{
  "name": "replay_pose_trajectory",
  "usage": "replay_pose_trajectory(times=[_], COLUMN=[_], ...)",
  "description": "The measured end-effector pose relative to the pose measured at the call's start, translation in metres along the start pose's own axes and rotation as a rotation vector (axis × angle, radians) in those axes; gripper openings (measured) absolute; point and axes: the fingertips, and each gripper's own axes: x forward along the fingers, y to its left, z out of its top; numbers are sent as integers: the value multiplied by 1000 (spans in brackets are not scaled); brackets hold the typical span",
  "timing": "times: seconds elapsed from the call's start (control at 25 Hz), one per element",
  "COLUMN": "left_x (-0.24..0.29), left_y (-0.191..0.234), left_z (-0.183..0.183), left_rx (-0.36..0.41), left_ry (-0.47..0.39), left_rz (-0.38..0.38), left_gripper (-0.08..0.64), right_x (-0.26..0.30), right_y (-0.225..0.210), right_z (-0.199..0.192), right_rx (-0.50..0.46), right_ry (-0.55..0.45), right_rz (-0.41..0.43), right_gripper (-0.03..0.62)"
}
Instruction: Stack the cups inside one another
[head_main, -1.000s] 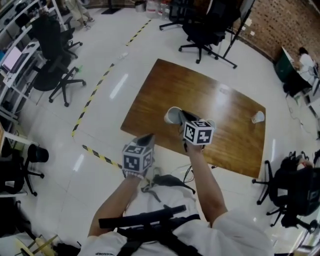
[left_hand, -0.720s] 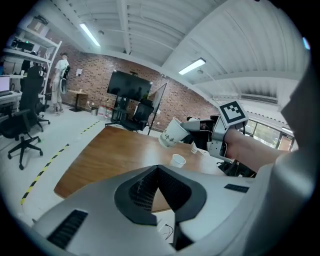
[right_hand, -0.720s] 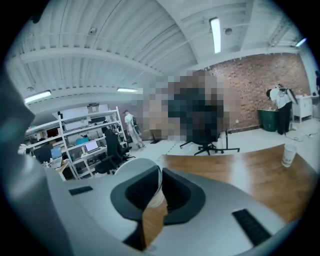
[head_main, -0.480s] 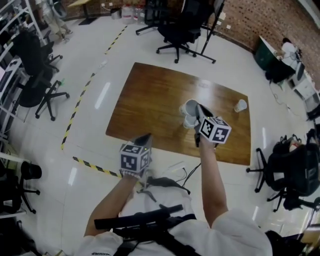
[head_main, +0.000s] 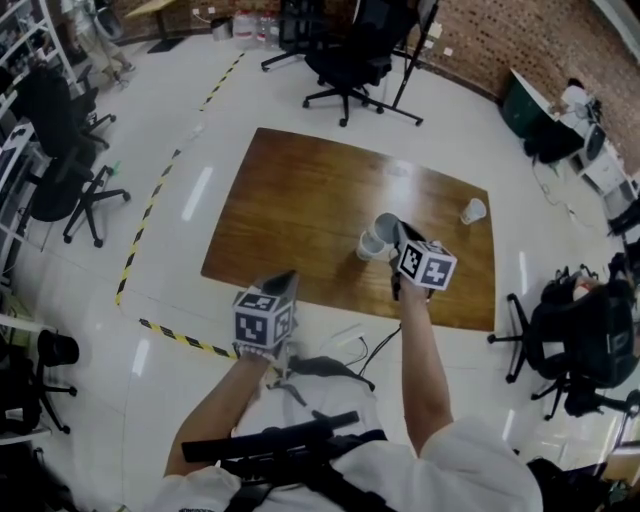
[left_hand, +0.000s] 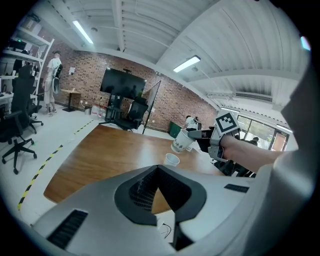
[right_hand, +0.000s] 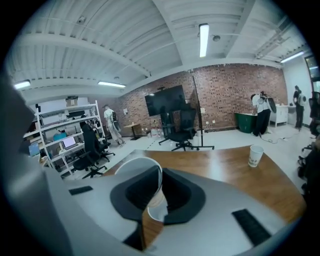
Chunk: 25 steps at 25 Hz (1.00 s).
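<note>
Jaws of right gripper (right_hand: 159, 187) clamped on tilted white cup (head_main: 386, 226), left gripper (left_hand: 157, 170) jaws together, empty, cup print unreadable

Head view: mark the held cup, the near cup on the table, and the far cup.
held cup (head_main: 386, 227), head view, open mouth
near cup (head_main: 368, 246), head view, side wall
far cup (head_main: 472, 211), head view, side wall

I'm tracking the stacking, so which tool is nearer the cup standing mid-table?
Right. The right tool, gripping a second cup, hovers right beside the standing cup; the left tool hangs back at the table's near edge.
</note>
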Motion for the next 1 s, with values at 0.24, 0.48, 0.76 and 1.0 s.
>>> replay_pose_trajectory(times=[0.24,0.48,0.76,1.0], left_x=[9,14,19,22], left_y=[4,13,18,20], left_z=[1,2,1,-2], left_rx=[-17,-36,-51,-59], left_ry=[4,6,14,20], left_rz=[7,17,18,18], left_gripper=[-8,-8,-8,-8], right_x=[16,31,34,39], right_y=[-12,-16,-20,-20], right_z=[-18,-31,-37,-48], right_rx=[-20,-23,-12,-5], right_ry=[63,105,122,146], right_rz=[-21,-28,-35,-34], right_gripper=[28,28,28,28])
